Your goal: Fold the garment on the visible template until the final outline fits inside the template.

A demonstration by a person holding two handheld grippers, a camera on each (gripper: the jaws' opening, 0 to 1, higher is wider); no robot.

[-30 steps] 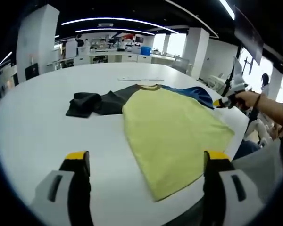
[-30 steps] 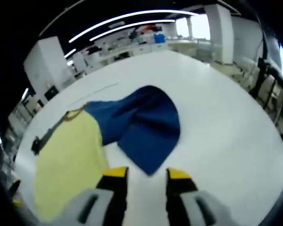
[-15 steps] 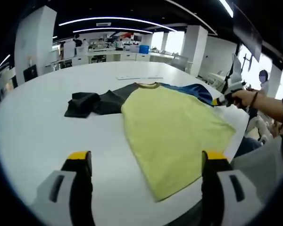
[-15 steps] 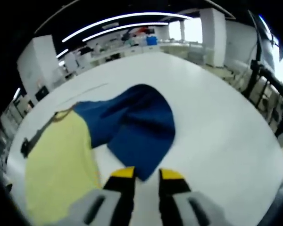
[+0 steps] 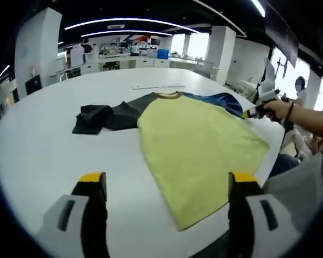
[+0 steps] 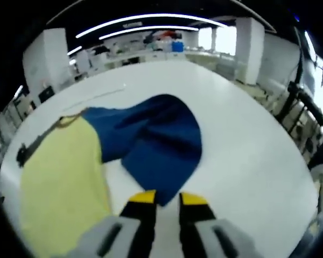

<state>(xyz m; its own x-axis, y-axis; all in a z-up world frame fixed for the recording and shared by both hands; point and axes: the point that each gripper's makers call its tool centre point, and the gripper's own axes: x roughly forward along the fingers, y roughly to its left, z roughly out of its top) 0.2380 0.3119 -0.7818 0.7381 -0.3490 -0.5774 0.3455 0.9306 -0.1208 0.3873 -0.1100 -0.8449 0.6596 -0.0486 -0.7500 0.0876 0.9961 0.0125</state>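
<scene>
White table (image 5: 37, 156) runs out ahead of both my tongs, big and round-edged, lab benches and pillars far behind it. The shirt (image 5: 196, 142) lies flat on it: yellow body just ahead of my left tongs (image 5: 167, 185) and a bit to their right, hem end nearest me, collar at the far end. Dark sleeve (image 5: 105, 115) is bunched up ahead and to the left of my left tongs, well beyond the tips. Blue sleeve (image 6: 161, 142) spreads straight ahead of my right tongs (image 6: 165, 198), its near tip sitting right at the yellow-capped tips, between them or just above, can't tell if it's pinched. In the right gripper view the yellow body (image 6: 59, 183) is off to the left of those tongs. My left tongs are wide apart, hovering over bare table with nothing between them, the right jaw close to the yellow hem. My right tongs are nearly together, a narrow gap showing with the blue tip at it. From the left gripper view my hand (image 5: 280, 110) with the right tongs (image 5: 250, 114) is far ahead on the right, at the blue sleeve (image 5: 220, 102) edge. A thin pale strip (image 5: 159, 86) lies on the table beyond the collar.
</scene>
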